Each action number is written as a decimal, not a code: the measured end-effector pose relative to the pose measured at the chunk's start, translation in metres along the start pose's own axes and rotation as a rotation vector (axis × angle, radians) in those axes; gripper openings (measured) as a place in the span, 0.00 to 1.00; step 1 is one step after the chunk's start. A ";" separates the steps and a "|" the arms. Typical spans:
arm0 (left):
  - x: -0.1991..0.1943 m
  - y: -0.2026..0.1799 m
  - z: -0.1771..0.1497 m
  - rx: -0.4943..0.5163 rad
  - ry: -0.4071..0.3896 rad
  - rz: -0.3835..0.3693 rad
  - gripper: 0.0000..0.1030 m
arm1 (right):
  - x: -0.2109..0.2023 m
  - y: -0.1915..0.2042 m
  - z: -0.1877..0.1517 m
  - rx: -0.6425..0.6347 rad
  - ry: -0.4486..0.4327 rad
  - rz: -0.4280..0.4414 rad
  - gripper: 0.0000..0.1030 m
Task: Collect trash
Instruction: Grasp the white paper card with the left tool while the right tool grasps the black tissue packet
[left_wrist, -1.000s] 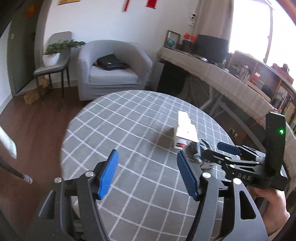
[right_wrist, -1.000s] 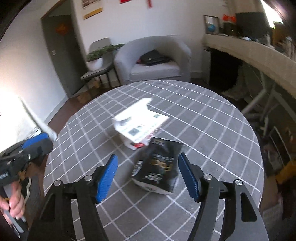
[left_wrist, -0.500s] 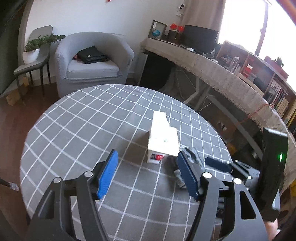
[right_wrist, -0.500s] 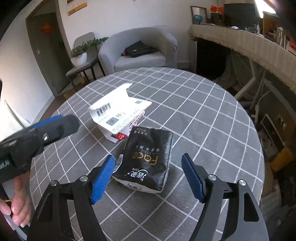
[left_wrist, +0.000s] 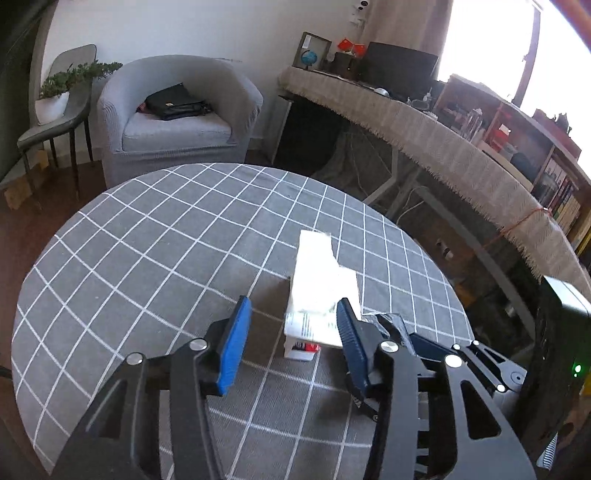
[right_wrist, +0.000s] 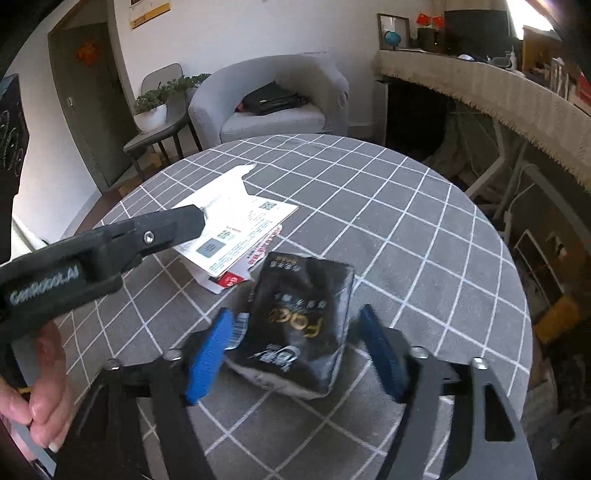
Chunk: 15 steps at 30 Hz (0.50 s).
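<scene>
Round table (left_wrist: 155, 258) under a grey checked cloth, filling the middle of both views, much as half a second back. On it, two pieces of trash, touching or nearly so: white carton (left_wrist: 317, 295) with its flap thrown open, at centre right of the left-wrist frame and left of centre in the right-wrist frame (right_wrist: 236, 225); black foil pouch (right_wrist: 299, 325) just below and right of it, low in the middle of the right-wrist frame.

Left gripper (left_wrist: 291, 332), bottom centre of its own frame, now closer in to the carton than a second ago, when the box sat well off to the right. Jaws just narrowing, roughly half spread, the carton's near end partly between the blue pads, the right pad overlapping its edge; contact not certain, nothing lifted. Seen from the other side as a black finger (right_wrist: 162, 229) laid across the carton's top flap, a hand (right_wrist: 33, 387) on its handle at lower left.

Right gripper (right_wrist: 295, 350), bottom centre, lower over the pouch than before. Jaws just closing from wider, still a little over half open, the pouch between the pads, left pad at its edge, a gap on the right. Not yet pinched.

Probable meaning: both pickups starting together, a squeeze still needed on each. Soft pouch likely to crumple; open flap liable to swing.
</scene>
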<state>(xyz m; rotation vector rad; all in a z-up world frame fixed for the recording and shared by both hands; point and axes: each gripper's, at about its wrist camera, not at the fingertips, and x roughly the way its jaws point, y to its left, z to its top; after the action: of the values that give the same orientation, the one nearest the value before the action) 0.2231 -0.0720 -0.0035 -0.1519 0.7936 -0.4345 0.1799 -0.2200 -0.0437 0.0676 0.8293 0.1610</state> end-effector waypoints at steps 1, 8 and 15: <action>0.001 0.000 0.001 0.002 -0.001 0.001 0.45 | -0.001 -0.002 0.000 -0.001 -0.002 0.001 0.55; 0.009 0.001 0.002 -0.008 0.006 -0.014 0.30 | -0.003 -0.012 0.002 0.009 -0.004 0.062 0.42; 0.013 0.001 0.000 -0.029 -0.004 -0.024 0.11 | -0.008 -0.013 0.004 0.012 -0.006 0.109 0.35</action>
<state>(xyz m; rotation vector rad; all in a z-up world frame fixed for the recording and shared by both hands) 0.2313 -0.0764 -0.0120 -0.1900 0.7950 -0.4457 0.1795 -0.2346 -0.0369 0.1244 0.8210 0.2589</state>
